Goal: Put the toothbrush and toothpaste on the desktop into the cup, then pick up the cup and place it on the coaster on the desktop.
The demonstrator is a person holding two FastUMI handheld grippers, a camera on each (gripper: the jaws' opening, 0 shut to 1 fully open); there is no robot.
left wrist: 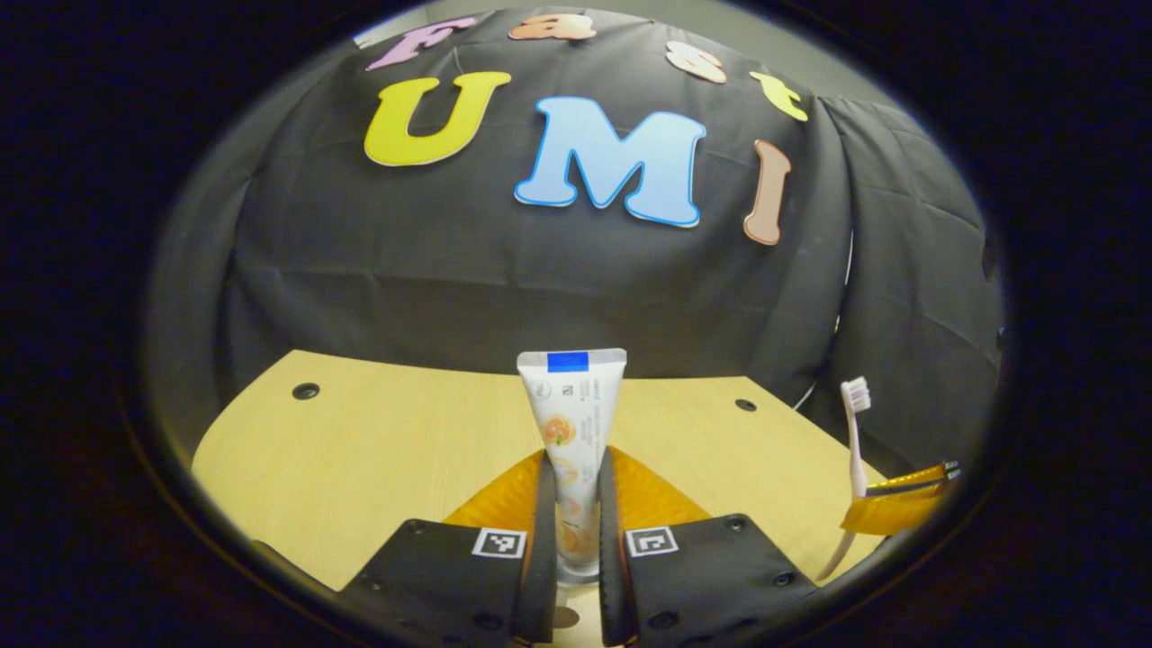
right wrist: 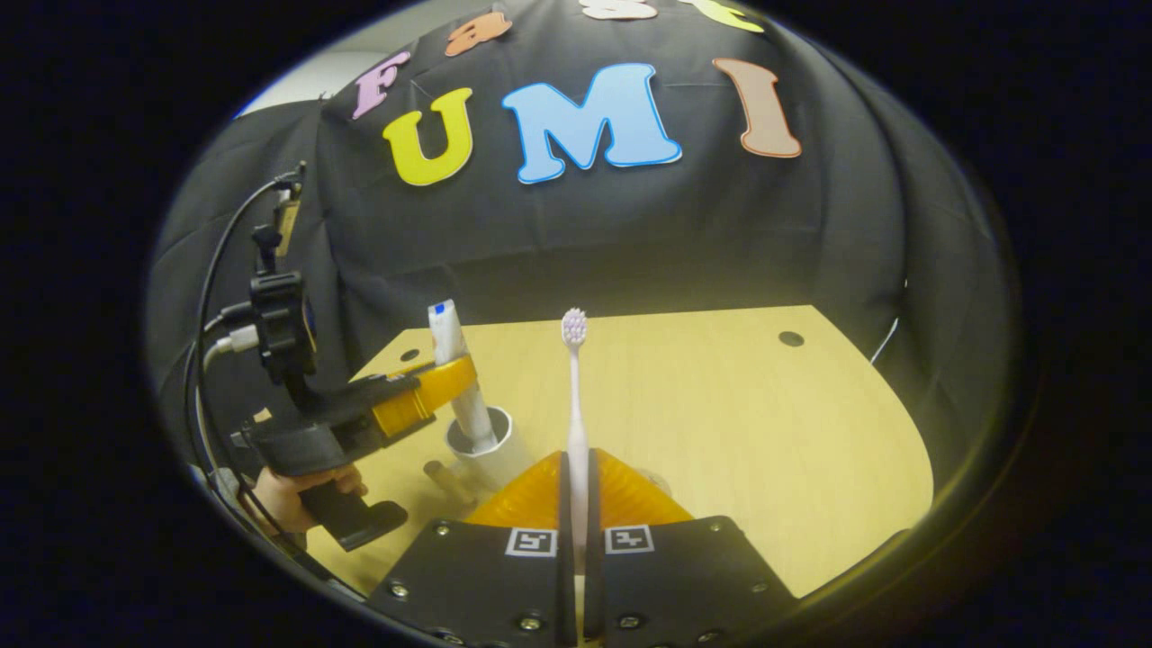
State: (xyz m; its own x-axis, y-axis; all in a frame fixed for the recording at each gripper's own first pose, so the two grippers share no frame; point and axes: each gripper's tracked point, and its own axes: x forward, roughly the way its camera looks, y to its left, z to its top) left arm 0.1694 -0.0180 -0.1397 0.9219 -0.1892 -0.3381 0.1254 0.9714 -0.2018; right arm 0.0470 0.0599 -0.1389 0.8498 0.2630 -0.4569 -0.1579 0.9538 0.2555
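**Toothpaste at the cup, toothbrush held upright**

Left gripper: jaws were closed narrowly on the toothpaste, which was gripped on its lower half and stood upright, crimped end uppermost, cap end down. In the right gripper view the same left gripper was seen from the side, held by a hand at the lower left, with cables running up from its body.

Toothpaste: its lower end was seen inside the mouth of the cup, tilted slightly. Whether it touched the bottom could not be told.

Cup: white, open-topped, standing on the table just ahead and to the left of the right gripper.

Right gripper: jaws were closed narrowly on the handle of the toothbrush, which was held upright with the bristle head at the top, above the table. In the left gripper view the right gripper appeared at the far right edge with the toothbrush rising from it, bristles uppermost.

Table: pale wood grain, with small dark round holes near the far corners, backed by black cloth.

Coaster: it could not be made out with certainty.
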